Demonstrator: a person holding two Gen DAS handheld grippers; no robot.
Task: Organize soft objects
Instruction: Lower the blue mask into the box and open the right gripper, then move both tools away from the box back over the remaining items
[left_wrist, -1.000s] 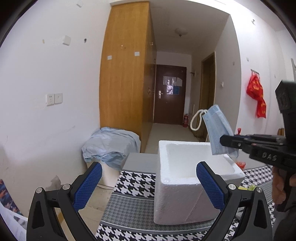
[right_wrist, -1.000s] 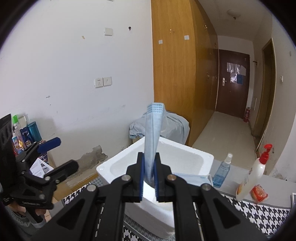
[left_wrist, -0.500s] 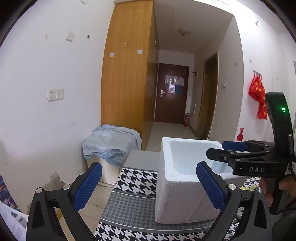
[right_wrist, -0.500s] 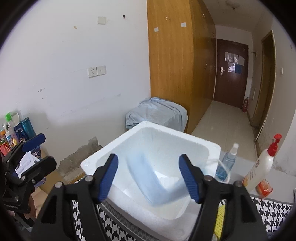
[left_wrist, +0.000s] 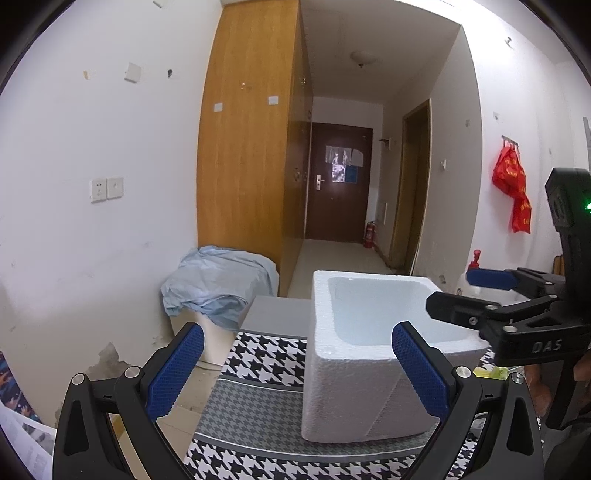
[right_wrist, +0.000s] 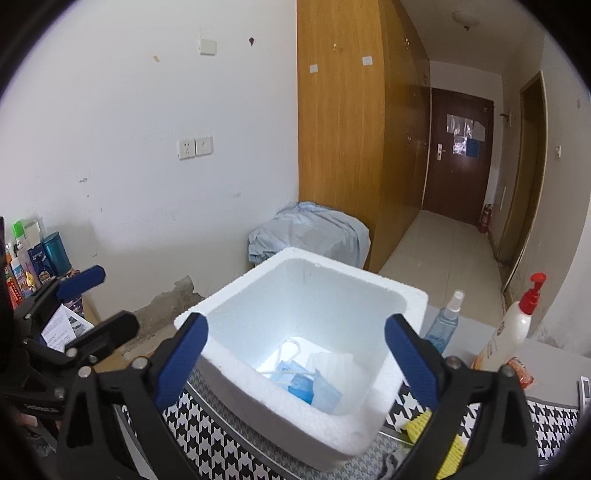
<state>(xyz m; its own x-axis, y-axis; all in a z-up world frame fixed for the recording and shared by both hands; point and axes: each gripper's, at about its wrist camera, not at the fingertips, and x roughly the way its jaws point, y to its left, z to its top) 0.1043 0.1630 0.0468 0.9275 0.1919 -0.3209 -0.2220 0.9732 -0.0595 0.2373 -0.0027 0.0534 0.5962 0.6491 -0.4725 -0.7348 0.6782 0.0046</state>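
Left wrist view – low, level beside foam box (left_wrist: 354, 369); right wrist view – above it.

one white foam box (right_wrist: 373, 417) on the table (left_wrist: 266, 315). inside it, at least two blue face masks (right_wrist: 308, 386) and one white one (right_wrist: 334, 363); exact mask count cannot be told. two bottles: one clear blue spray bottle (right_wrist: 445, 325), one white pump bottle (right_wrist: 511, 332) with a red top. one yellow sponge (right_wrist: 448, 448). one houndstooth cloth (left_wrist: 269, 356). two tools: left tool (left_wrist: 297, 369), right tool (right_wrist: 295, 354).
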